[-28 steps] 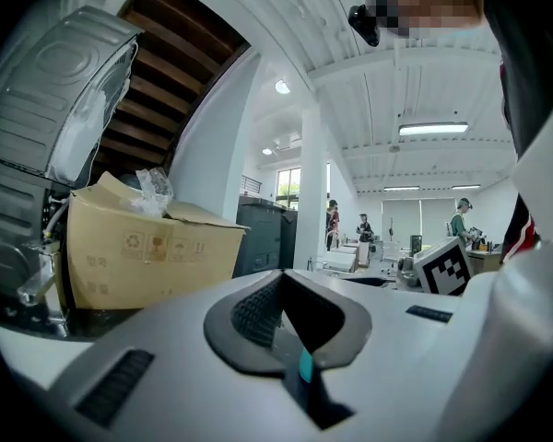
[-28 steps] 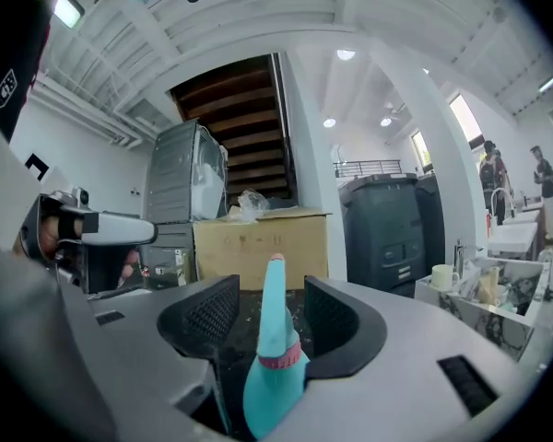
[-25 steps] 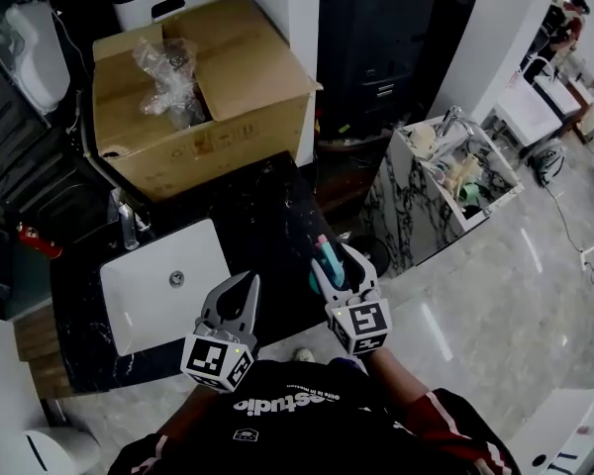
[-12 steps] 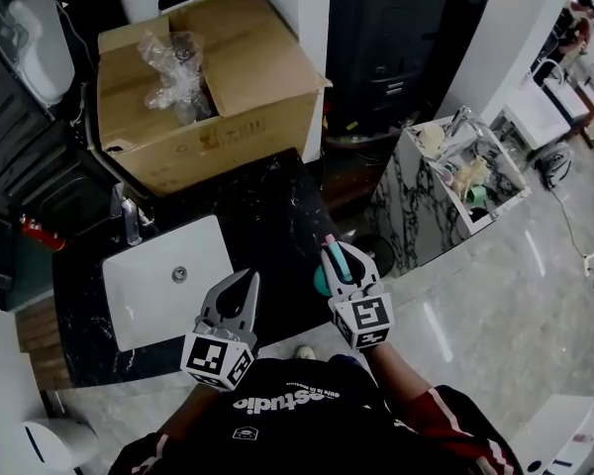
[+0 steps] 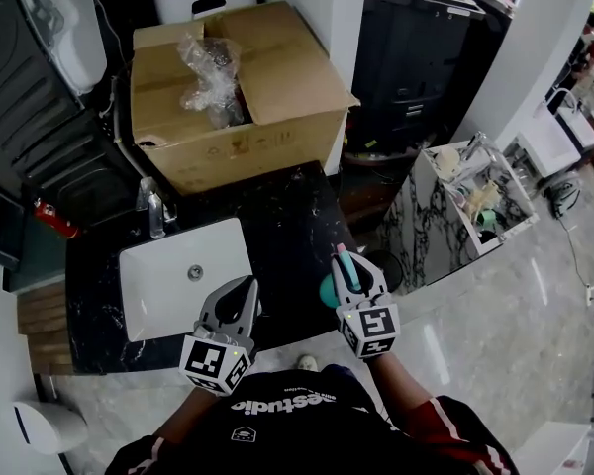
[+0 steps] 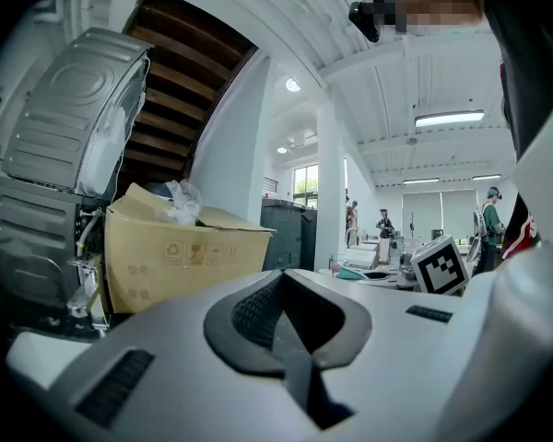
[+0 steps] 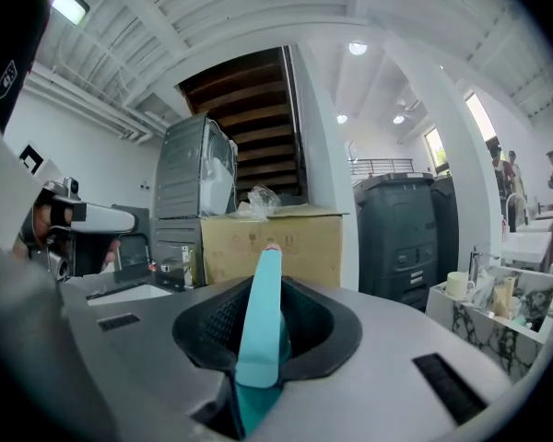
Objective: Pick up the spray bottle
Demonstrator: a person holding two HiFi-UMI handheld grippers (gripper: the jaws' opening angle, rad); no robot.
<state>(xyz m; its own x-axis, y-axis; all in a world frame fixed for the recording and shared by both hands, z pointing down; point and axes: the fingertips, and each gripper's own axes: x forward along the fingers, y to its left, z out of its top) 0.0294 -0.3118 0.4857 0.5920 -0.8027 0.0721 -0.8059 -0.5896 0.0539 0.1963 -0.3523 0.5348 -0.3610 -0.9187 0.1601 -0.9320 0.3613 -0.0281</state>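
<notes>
- The lower body of the spray bottle [image 7: 261,325] is hidden between the jaws of the right gripper [image 5: 346,265].
- In the cardboard box [image 5: 277,137], crumpled plastic [image 5: 210,77] hides whatever lies beneath.

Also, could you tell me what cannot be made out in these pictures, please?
- The spray bottle: the right gripper view shows only a teal strip of it. The right gripper, whose jaws have just been closing on it, covers the rest.
- What the cardboard box holds: in the head view, crumpled plastic wrap hides it.
- The distant people: too small in the left gripper view.
</notes>
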